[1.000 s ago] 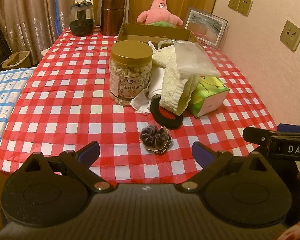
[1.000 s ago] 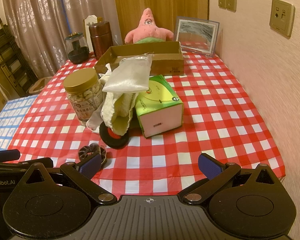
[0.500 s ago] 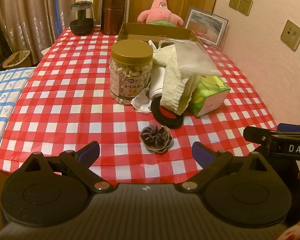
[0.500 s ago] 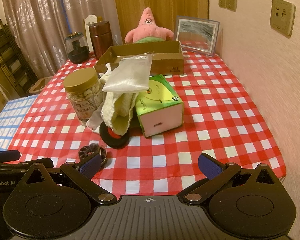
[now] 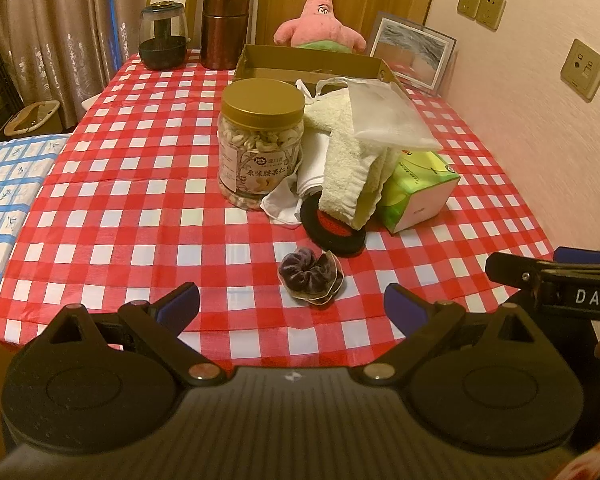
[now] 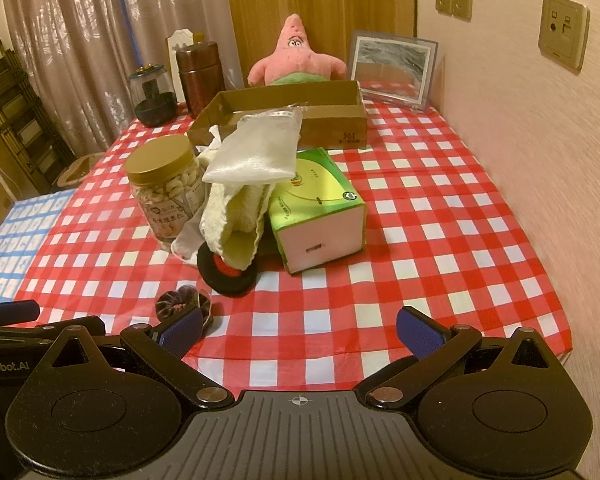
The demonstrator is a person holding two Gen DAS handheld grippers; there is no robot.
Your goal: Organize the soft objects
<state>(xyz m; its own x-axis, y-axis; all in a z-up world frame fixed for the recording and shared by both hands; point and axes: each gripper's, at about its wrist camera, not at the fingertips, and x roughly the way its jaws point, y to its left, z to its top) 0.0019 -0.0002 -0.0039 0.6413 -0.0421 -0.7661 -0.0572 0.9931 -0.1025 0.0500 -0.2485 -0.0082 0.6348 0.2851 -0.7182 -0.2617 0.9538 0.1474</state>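
A dark purple scrunchie (image 5: 310, 273) lies on the red-checked tablecloth, just ahead of my open, empty left gripper (image 5: 292, 306); it also shows in the right wrist view (image 6: 182, 301). Behind it a cream towel (image 5: 350, 168) drapes over a black and red round pad (image 5: 332, 232), with a white mesh pouch (image 5: 384, 114) on top and a white cloth (image 5: 290, 200) beneath. A pink starfish plush (image 5: 320, 24) sits at the far end behind a cardboard tray (image 5: 312, 66). My right gripper (image 6: 300, 326) is open and empty near the table's front edge.
A nut jar with a gold lid (image 5: 260, 144) stands left of the towel pile, a green tissue box (image 5: 418, 188) to its right. A brown canister (image 5: 225, 30), a glass jar (image 5: 163, 38) and a picture frame (image 5: 412, 54) stand at the back. A wall runs along the right.
Both grippers have edged slightly forward toward the table; nothing on the table has moved.
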